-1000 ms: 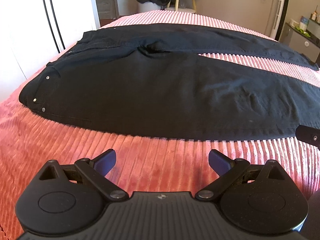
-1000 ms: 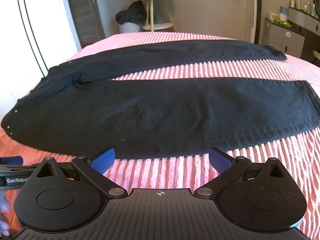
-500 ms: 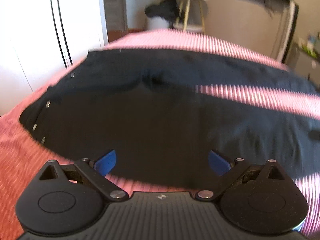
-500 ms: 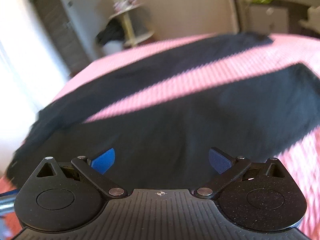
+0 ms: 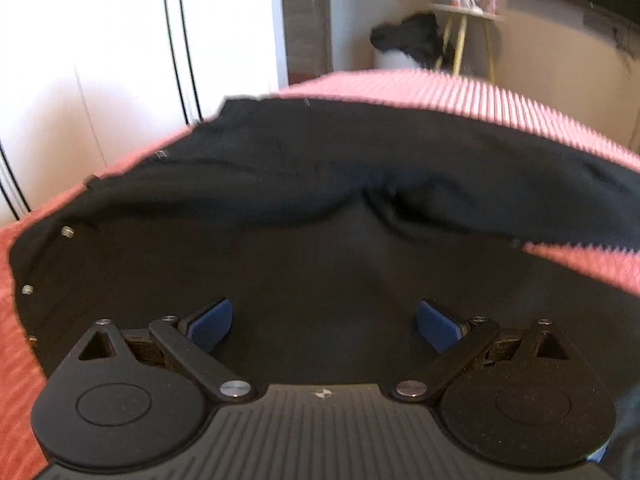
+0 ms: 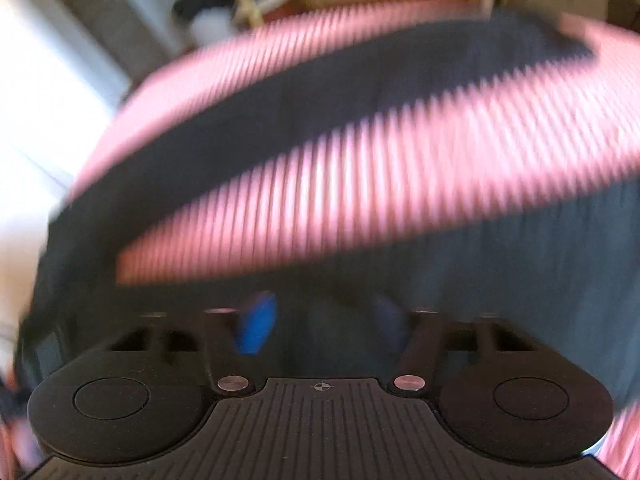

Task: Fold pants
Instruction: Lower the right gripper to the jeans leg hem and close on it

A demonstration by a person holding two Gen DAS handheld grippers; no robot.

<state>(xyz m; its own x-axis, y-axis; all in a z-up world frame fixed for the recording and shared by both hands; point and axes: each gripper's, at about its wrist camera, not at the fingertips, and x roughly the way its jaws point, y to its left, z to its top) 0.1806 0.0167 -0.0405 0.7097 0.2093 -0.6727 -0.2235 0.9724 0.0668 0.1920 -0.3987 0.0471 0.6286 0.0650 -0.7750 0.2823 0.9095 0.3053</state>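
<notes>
Black pants [image 5: 320, 208] lie spread flat on the pink ribbed bedspread [image 5: 440, 92], waistband to the left, the two legs running right with a strip of pink between them. My left gripper [image 5: 324, 326] is open, its blue pads low over the near leg close to the crotch. In the blurred right wrist view, my right gripper [image 6: 322, 326] hovers over the near leg [image 6: 520, 280]. Its blue pads stand closer together than before, with a gap still between them. The far leg [image 6: 360, 92] runs across behind.
White wardrobe doors [image 5: 120, 60] stand at the left of the bed. A small round table [image 5: 468, 20] with dark clothes heaped beside it [image 5: 408, 40] stands beyond the far edge of the bed. The bedspread also shows in the right wrist view [image 6: 360, 184].
Both grippers have moved forward from the front of the bed and down onto the near leg. The right gripper's jaws have narrowed; its view is motion-blurred.
</notes>
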